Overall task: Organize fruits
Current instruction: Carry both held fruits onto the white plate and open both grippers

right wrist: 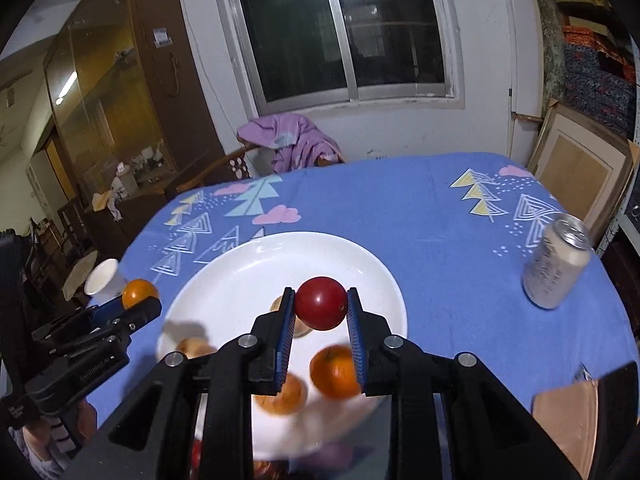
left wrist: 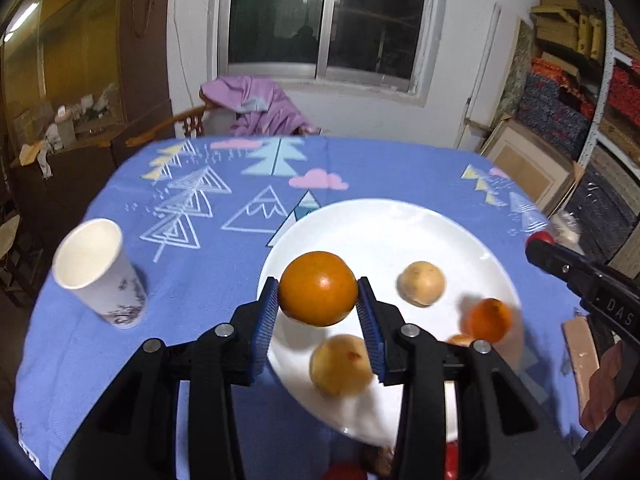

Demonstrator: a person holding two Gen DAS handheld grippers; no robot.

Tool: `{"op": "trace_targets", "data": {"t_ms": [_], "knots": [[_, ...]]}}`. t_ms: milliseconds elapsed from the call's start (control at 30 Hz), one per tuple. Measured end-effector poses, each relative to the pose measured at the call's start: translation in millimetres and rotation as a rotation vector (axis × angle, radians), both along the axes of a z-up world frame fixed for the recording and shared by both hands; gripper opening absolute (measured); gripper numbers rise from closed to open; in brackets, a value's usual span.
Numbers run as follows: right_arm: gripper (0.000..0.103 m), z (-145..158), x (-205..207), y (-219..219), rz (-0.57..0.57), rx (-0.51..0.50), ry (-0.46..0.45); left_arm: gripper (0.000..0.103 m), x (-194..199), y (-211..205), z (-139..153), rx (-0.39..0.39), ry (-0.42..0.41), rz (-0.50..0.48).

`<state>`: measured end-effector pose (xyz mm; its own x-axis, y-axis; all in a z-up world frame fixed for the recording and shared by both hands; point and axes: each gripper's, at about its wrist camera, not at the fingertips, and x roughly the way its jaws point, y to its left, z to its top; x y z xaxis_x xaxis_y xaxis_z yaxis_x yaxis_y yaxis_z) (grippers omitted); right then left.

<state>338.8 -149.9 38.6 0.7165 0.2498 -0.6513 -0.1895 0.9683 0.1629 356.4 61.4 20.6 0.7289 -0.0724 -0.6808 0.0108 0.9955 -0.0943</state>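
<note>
The left tongs [left wrist: 318, 300] are clenched on an orange fruit [left wrist: 318, 288], their blue pads [left wrist: 269, 312] pressing on its two sides, and the fruit hangs in the air above the near-left rim of the white plate [left wrist: 400, 232]. The right tongs [right wrist: 320, 308] are clenched on a red fruit [right wrist: 321, 303], smaller and glossy, which is likewise held clear of the plate, over its middle.

The plate lies on a blue cloth printed with trees, mountains and pink clouds [left wrist: 224, 184] that covers the tabletop [right wrist: 420, 220], nearer the near edge than the far one. On the plate, in the left wrist view, lie a pale yellowish fruit [left wrist: 421, 284] toward the middle, a larger yellowish fruit [left wrist: 342, 364] close to the near rim, and a small orange fruit [left wrist: 488, 319] on the right side, blurred. Just below it a sliver of another fruit shows behind the tongs' arm; what kind cannot be told.

A white paper cup [left wrist: 98, 272] stands toward the left edge of the tabletop, well apart from the plate. A silver drinks can [right wrist: 558, 264] stands near the right edge. Some reddish things at the near edge are too blurred to name.

Beyond the far edge a purple garment [right wrist: 294, 144] is draped over a wooden chair, under a dark window [right wrist: 344, 32].
</note>
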Motion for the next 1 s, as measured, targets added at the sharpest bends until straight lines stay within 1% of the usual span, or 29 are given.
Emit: {"op": "trace_targets", "data": {"t_ms": [67, 133, 267, 300, 367, 400, 433, 500, 567, 600, 633, 733, 767, 833, 900, 1000], "knots": [[0.026, -14, 18, 4, 0.01, -0.032, 0.042, 0.039, 19, 0, -15, -0.007, 0.04, -0.008], [0.026, -26, 30, 5, 0.009, -0.053, 0.07, 0.039, 30, -2, -26, -0.007, 0.056, -0.023], [0.028, -48, 41, 0, 0.003, -0.037, 0.12, 0.039, 39, -5, -45, -0.027, 0.089, -0.053], [0.028, -50, 41, 1, 0.006, -0.04, 0.131, 0.041, 41, -5, -48, -0.036, 0.096, -0.058], [0.035, -51, 40, 0, 0.005, -0.021, 0.134, 0.055, 39, -3, -45, -0.044, 0.078, -0.049], [0.041, -50, 39, 0, 0.001, -0.014, 0.125, 0.065, 38, -2, -43, -0.043, 0.064, -0.044], [0.043, -48, 37, 0, 0.001, -0.015, 0.118, 0.069, 36, -2, -40, -0.041, 0.051, -0.044], [0.043, -44, 34, 1, 0.003, -0.023, 0.105, 0.07, 32, -3, -34, -0.035, 0.035, -0.051], [0.048, -38, 29, 0, 0.001, -0.006, 0.085, 0.073, 29, -4, -30, -0.033, 0.026, -0.058], [0.06, -34, 26, -2, -0.001, 0.011, 0.066, 0.078, 27, -4, -28, -0.034, 0.022, -0.056], [0.072, -28, 22, -4, -0.008, 0.033, 0.038, 0.082, 24, -3, -25, -0.036, 0.009, -0.047], [0.083, -7, 8, -8, -0.032, 0.071, -0.035, 0.088, 15, 3, -12, -0.031, -0.037, -0.014], [0.085, 0, 4, -9, -0.042, 0.07, -0.056, 0.089, 12, 6, -7, -0.029, -0.052, -0.006], [0.093, 18, -11, -12, -0.07, 0.071, -0.108, 0.089, 3, 10, 3, -0.009, -0.087, 0.018], [0.096, 31, -21, -12, -0.057, 0.079, -0.126, 0.089, -5, 14, 12, 0.005, -0.1, 0.039], [0.096, 45, -41, -6, -0.001, 0.068, -0.128, 0.091, -26, 23, 20, -0.035, -0.09, 0.053]]}}
